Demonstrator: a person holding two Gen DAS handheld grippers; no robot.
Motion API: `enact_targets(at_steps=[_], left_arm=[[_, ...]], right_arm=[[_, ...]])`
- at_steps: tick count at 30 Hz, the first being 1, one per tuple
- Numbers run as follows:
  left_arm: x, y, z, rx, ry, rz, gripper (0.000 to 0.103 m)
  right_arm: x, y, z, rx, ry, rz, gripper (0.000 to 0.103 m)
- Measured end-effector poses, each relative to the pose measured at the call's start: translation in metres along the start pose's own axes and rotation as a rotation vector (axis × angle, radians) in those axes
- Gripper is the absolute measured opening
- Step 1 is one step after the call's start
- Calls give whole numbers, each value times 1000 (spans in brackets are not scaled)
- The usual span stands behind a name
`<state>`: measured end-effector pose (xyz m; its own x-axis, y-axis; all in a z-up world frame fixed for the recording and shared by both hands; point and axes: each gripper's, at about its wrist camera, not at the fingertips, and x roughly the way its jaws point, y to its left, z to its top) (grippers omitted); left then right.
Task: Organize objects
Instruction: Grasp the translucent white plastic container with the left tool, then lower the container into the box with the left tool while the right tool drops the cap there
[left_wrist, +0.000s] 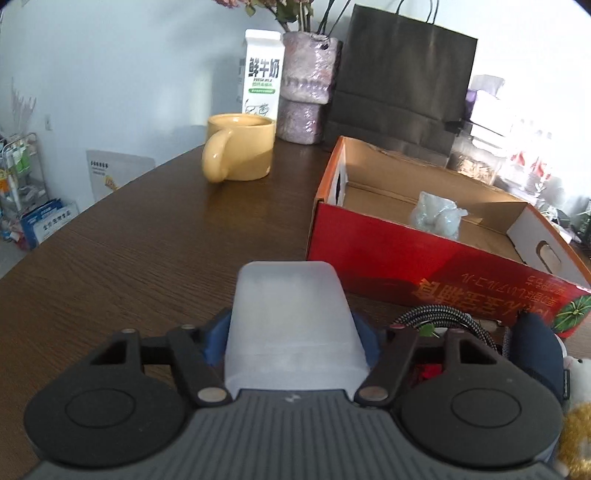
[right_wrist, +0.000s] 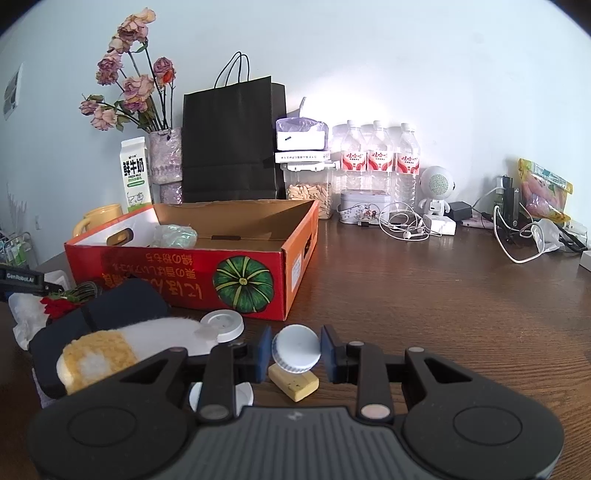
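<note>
Pale blue-white wall (right_wrist: 406, 55); dark wood-grain table (right_wrist: 424, 295); bright daylight from right.

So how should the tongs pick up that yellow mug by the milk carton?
Grip the yellow mug across its rim wall, coming from above. It stands upright with its mouth open, and its handle points toward the camera, leaving the rest of the rim free. The body looks too wide to span.

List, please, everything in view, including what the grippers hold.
cardboard box: one, red-orange, centre, open
wrapped bundle: one, pale green, inside it
mug: one, yellow, beyond the box
paper bag: one, black, behind the box
water bottles: at least three, clear, right of the bag
translucent box: one, whitish, between left gripper's pads
cap: one, white, between right gripper's pads
left gripper: one, black, shut on translucent box
right gripper: one, black, shut on cap
</note>
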<state>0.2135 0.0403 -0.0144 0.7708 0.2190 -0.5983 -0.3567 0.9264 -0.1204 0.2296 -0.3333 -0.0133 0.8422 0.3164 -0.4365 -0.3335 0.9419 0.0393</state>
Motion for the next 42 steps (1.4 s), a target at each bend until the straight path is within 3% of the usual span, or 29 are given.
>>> enact_targets(at_steps=[13,22,32,42], left_arm=[[-20,16,-3,17,-65,3,66],[-42,20,8,35,-123,-44,66],[-60,0,35,65,-216,-132,66],[-50,-38,64,107,-270,-205,66]], right_arm=[[-2,1,0,0,-14,-34,28],[-2,9,3,-39,-22,-49,28],[1,40,38,-99,-93,3,28],[39,76,85,-142,-139,73,28]])
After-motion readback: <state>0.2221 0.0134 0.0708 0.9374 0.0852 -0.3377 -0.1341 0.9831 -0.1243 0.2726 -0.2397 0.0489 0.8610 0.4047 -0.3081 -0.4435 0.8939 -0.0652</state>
